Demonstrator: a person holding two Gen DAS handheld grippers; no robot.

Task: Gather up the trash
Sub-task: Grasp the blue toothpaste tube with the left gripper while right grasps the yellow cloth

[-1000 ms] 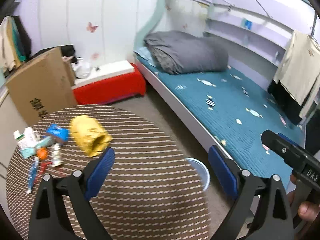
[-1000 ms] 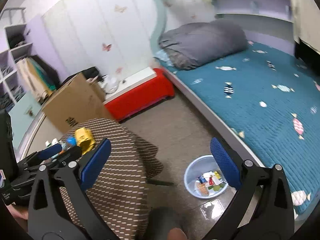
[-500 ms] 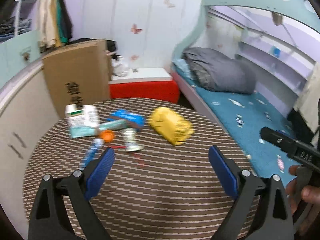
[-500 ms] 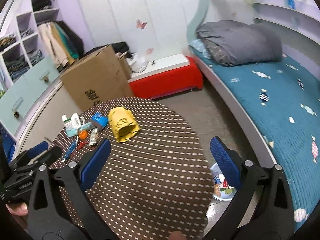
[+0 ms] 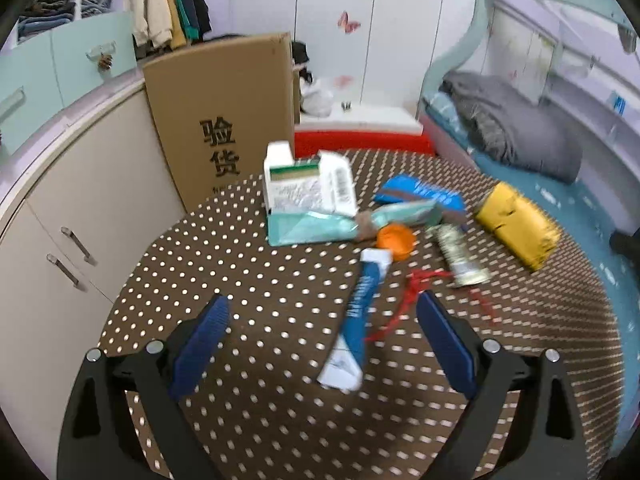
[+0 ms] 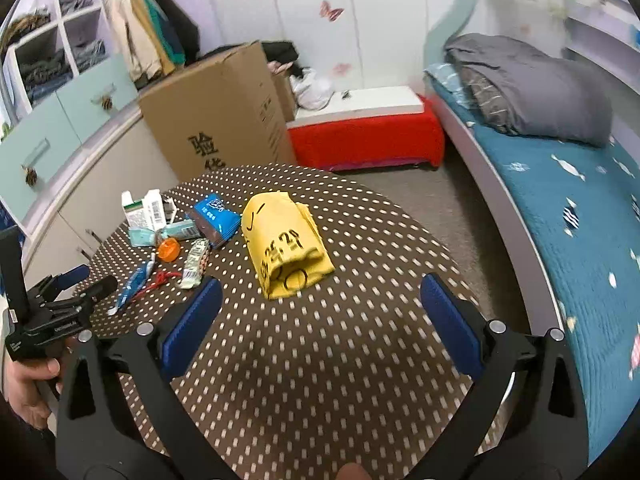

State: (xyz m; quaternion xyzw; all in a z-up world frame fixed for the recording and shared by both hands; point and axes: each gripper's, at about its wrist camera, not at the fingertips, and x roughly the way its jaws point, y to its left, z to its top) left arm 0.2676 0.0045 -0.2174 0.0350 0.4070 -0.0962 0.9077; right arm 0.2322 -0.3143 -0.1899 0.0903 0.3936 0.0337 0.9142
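Trash lies on a round brown dotted table point(image 5: 260, 288). In the left wrist view I see a blue and white tube point(image 5: 358, 320), a red string point(image 5: 404, 300), an orange cap point(image 5: 396, 242), a silver wrapper point(image 5: 458, 256), a white and green carton point(image 5: 308, 188), a teal pouch point(image 5: 316, 228), a blue packet point(image 5: 424, 196) and a yellow bag point(image 5: 516, 226). My left gripper point(image 5: 322, 342) is open, low over the table, with the tube between its jaws. My right gripper point(image 6: 316, 320) is open and empty, just short of the yellow bag point(image 6: 286, 248). The left gripper also shows in the right wrist view point(image 6: 76, 284).
A large cardboard box point(image 5: 224, 116) stands behind the table, beside beige cabinets point(image 5: 80, 216). A red and white bench point(image 6: 364, 132) sits against the far wall. A bed with a teal cover point(image 6: 580, 216) and a grey duvet point(image 6: 528, 88) runs along the right.
Both grippers swung left from the floor and bin toward the table. The left one came down over the trash pile; the right one closed in on the yellow bag. Both stayed open.
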